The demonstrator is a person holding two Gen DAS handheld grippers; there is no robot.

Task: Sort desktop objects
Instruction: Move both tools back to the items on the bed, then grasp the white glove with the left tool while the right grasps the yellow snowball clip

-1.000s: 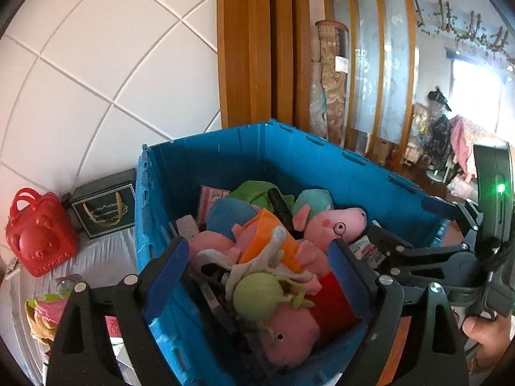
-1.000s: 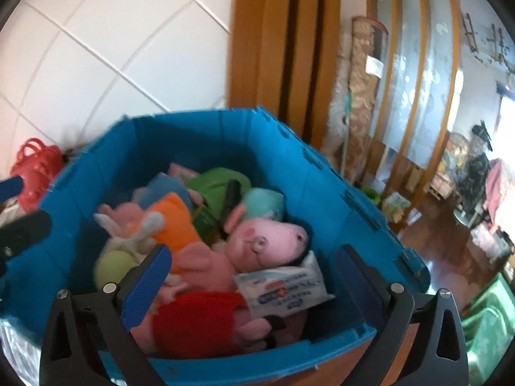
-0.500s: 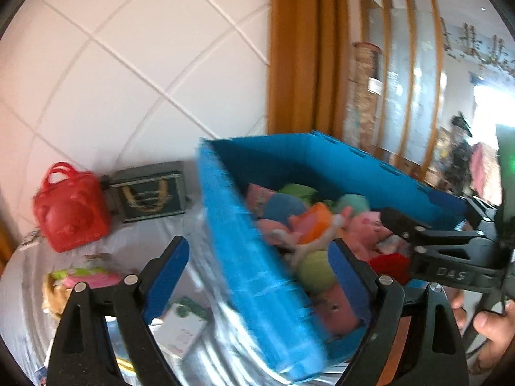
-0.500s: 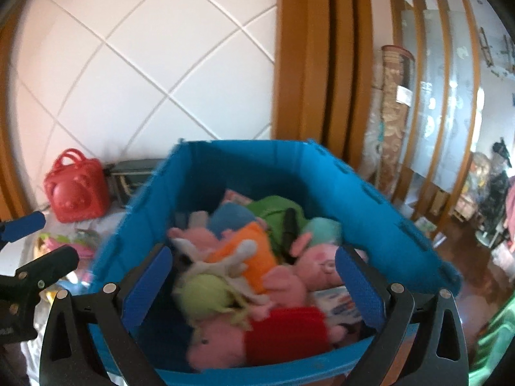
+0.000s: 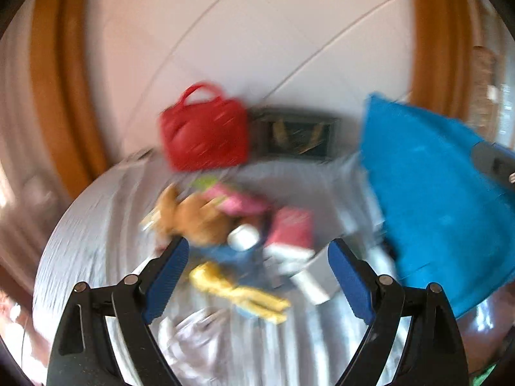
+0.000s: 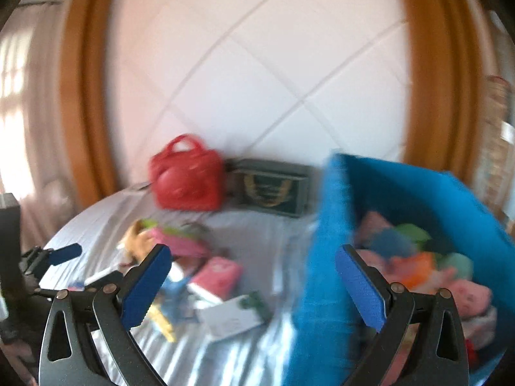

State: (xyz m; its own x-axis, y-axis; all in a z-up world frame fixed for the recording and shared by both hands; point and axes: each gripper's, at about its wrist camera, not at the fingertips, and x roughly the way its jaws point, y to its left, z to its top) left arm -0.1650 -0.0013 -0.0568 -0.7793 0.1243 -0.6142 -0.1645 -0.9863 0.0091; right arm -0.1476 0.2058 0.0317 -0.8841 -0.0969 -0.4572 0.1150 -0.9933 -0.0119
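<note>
Both views are motion-blurred. A blue crate full of plush toys stands at the right of the table; its outer wall fills the right of the left wrist view. Loose items lie on the white cloth: a brown plush, a pink box, a white bottle, a yellow toy and a white box. My left gripper hangs open above this pile, nothing between its fingers. My right gripper is open over the table beside the crate's left wall.
A red handbag and a dark green box stand at the back against the tiled wall. Wooden trim frames the wall on both sides. The left gripper shows at the left edge of the right wrist view.
Both grippers swung left, away from the crate's inside and towards the loose items on the cloth. The left one also dropped lower. Both stayed open.
</note>
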